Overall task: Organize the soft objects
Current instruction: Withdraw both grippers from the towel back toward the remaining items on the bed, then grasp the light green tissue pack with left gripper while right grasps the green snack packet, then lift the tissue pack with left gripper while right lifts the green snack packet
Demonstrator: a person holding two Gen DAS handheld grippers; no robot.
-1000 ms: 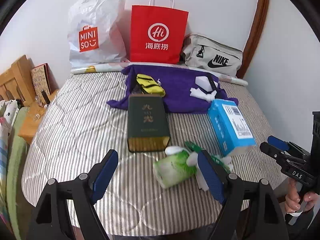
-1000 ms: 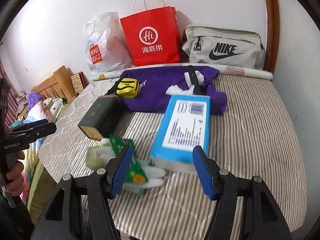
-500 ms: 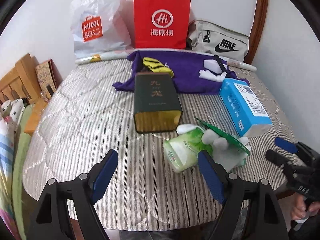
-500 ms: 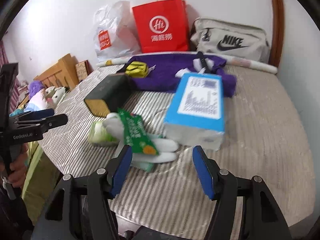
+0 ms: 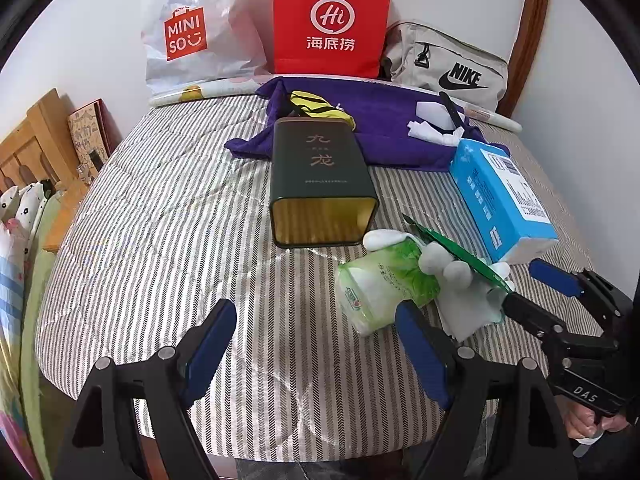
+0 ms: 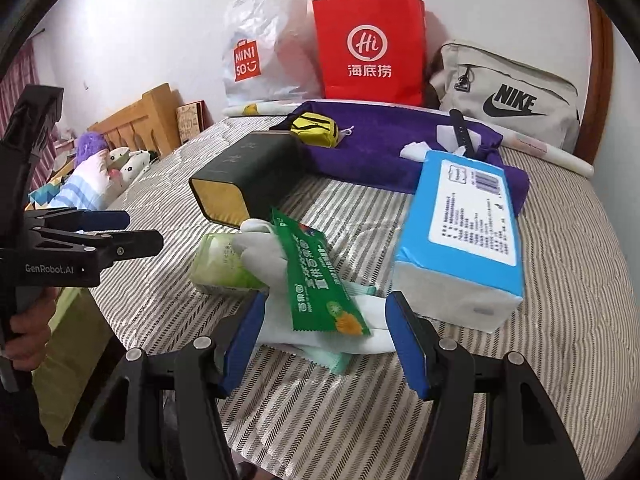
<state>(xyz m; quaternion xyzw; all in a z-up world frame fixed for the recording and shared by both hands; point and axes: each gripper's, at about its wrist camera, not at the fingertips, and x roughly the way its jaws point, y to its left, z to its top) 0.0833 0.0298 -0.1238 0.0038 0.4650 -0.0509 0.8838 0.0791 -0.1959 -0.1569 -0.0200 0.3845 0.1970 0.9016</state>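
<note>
A white glove (image 6: 272,256) with a green card tag (image 6: 320,280) lies on the striped table (image 5: 160,220), over a green tissue pack (image 5: 380,280). A blue tissue pack (image 6: 464,232) lies to their right. A purple cloth (image 5: 380,120) at the back carries a yellow pouch (image 5: 316,106). My right gripper (image 6: 326,340) is open, its pads on either side of the glove's near end, and it also shows in the left wrist view (image 5: 536,292). My left gripper (image 5: 316,344) is open and empty, just short of the green tissue pack.
A dark green tin (image 5: 320,176) lies on its side at mid table. A Miniso plastic bag (image 5: 192,32), a red paper bag (image 5: 332,20) and a Nike bag (image 5: 448,68) stand along the back wall. Bedding and a wooden headboard (image 5: 36,140) lie left.
Both grippers have moved forward toward the glove and green tissue pack. My right gripper now straddles the glove's near end. Both stay open.
</note>
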